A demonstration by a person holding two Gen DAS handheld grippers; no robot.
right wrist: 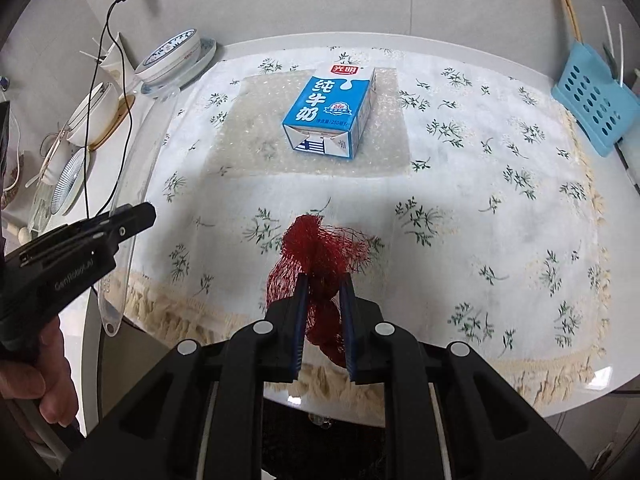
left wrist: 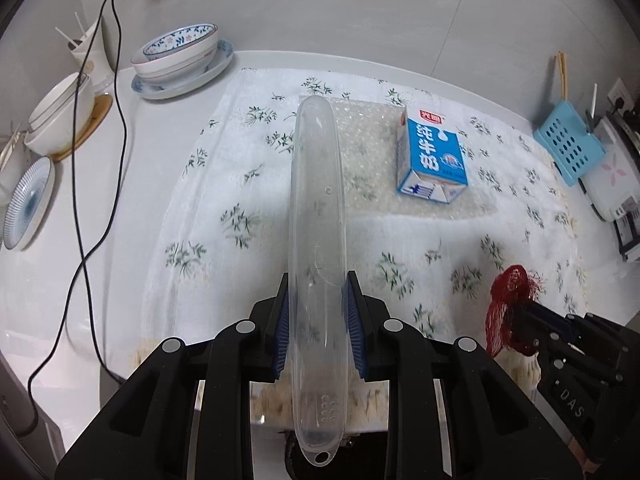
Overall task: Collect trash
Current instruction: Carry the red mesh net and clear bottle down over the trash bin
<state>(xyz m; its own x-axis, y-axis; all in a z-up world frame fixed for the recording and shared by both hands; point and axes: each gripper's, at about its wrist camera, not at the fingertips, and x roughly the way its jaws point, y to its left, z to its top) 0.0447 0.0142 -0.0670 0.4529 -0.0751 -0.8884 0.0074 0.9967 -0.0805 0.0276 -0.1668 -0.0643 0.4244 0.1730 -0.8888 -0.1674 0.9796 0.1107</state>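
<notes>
My left gripper (left wrist: 317, 280) is shut on a long clear plastic case (left wrist: 316, 216) and holds it above the table, pointing away from me. The case also shows edge-on in the right wrist view (right wrist: 116, 280). My right gripper (right wrist: 325, 278) is shut on a bunched red mesh net (right wrist: 320, 248), held over the front of the floral tablecloth (right wrist: 480, 208). The net also shows in the left wrist view (left wrist: 510, 308). A blue and white milk carton (right wrist: 330, 114) lies on a sheet of bubble wrap (right wrist: 248, 136) at the middle back of the table.
Stacked bowls and plates (left wrist: 180, 60) stand at the back left, with more dishes (left wrist: 60, 112) and a black cable (left wrist: 116, 120) along the left. A blue perforated basket (right wrist: 592, 108) stands at the right edge. The table's front edge (right wrist: 440, 412) is just under my grippers.
</notes>
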